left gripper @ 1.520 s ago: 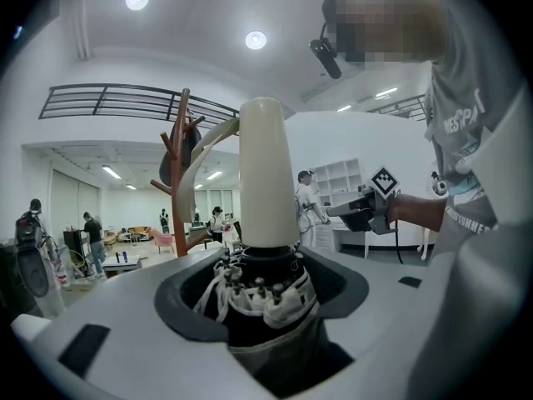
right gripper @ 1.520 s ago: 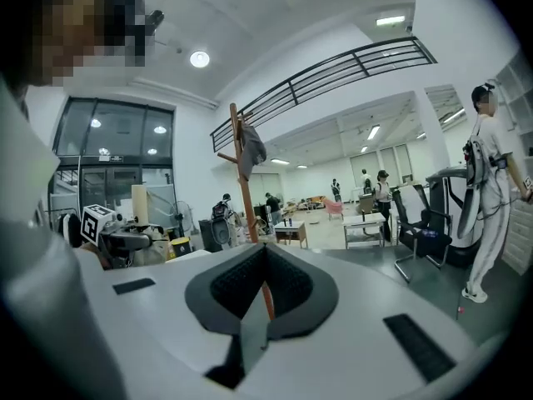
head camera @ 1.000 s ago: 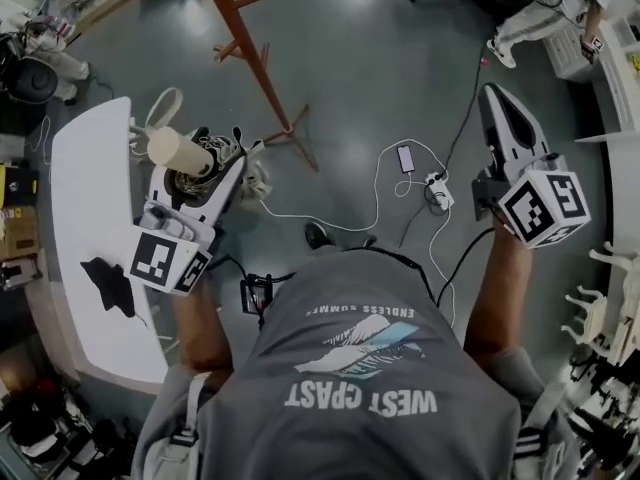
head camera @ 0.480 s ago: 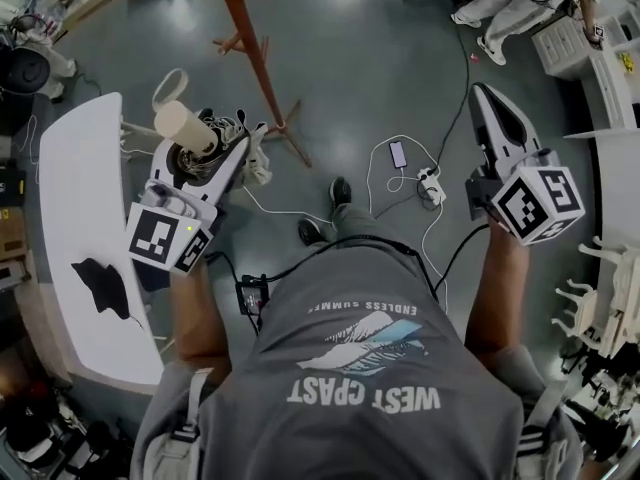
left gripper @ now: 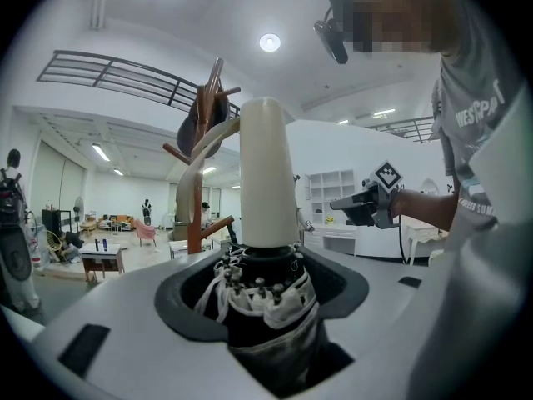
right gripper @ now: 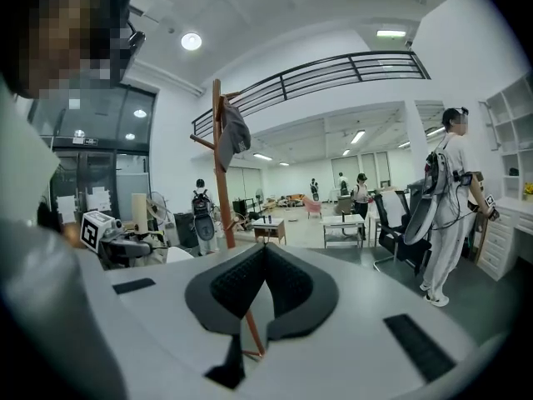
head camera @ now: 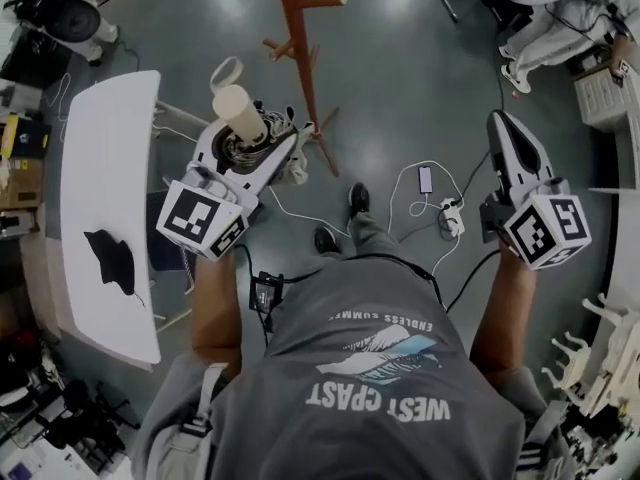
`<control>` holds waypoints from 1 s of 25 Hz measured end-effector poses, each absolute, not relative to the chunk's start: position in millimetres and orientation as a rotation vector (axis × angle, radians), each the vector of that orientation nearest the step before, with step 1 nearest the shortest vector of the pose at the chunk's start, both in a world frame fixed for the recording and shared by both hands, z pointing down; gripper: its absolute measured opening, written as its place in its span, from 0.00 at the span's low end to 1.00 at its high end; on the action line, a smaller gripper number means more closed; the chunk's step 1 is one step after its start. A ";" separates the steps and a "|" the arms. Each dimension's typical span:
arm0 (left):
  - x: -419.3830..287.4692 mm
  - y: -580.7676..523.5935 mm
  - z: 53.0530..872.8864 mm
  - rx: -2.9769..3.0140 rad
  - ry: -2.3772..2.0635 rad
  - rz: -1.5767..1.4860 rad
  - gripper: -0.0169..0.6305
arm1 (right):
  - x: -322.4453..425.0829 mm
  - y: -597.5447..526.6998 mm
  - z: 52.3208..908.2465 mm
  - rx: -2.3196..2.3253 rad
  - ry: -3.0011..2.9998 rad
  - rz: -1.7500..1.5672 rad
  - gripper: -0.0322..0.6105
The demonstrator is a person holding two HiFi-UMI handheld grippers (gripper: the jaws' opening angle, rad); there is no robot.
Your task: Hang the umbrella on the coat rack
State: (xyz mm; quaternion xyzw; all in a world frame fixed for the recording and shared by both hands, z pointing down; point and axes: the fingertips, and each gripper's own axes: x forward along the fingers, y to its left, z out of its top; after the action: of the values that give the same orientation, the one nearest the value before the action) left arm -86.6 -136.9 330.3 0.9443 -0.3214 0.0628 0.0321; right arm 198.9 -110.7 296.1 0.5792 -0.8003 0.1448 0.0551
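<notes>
In the head view my left gripper (head camera: 262,146) is shut on the folded umbrella (head camera: 245,148), whose cream handle (head camera: 238,113) sticks up with a loop strap. The red-brown coat rack (head camera: 300,38) stands just beyond and right of it, its feet on the floor beside the gripper. In the left gripper view the handle (left gripper: 266,173) rises from the dark canopy (left gripper: 271,307) between the jaws, with the rack (left gripper: 204,157) behind it. My right gripper (head camera: 505,133) is shut and holds nothing. Past the right gripper (right gripper: 265,267), the right gripper view shows the rack pole (right gripper: 221,165) with a grey garment (right gripper: 234,136).
A white table (head camera: 105,188) with a dark object (head camera: 110,258) lies at the left. White cables, a phone (head camera: 425,179) and a power strip (head camera: 450,213) lie on the floor ahead. A person (right gripper: 445,215) stands at the right by an office chair (right gripper: 396,223).
The view has shifted toward the coat rack. My left gripper with the umbrella has moved right and forward, now beside the rack's feet. The right gripper stays shut, about level.
</notes>
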 end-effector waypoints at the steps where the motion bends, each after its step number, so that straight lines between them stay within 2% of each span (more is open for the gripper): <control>1: -83.2 -139.6 333.8 2.904 -0.983 0.202 0.44 | 200.1 -112.5 299.6 1.754 -2.425 0.451 0.09; 25: -59.3 -209.4 420.4 2.700 -1.018 0.324 0.44 | 199.9 -198.6 363.5 1.558 -2.438 0.631 0.09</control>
State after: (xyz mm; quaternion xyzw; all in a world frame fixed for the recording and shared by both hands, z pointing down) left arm -59.3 -209.4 420.4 0.9233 -0.3480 0.1108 0.1185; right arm 199.9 -198.6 363.5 0.5239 -0.8199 0.2122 0.0903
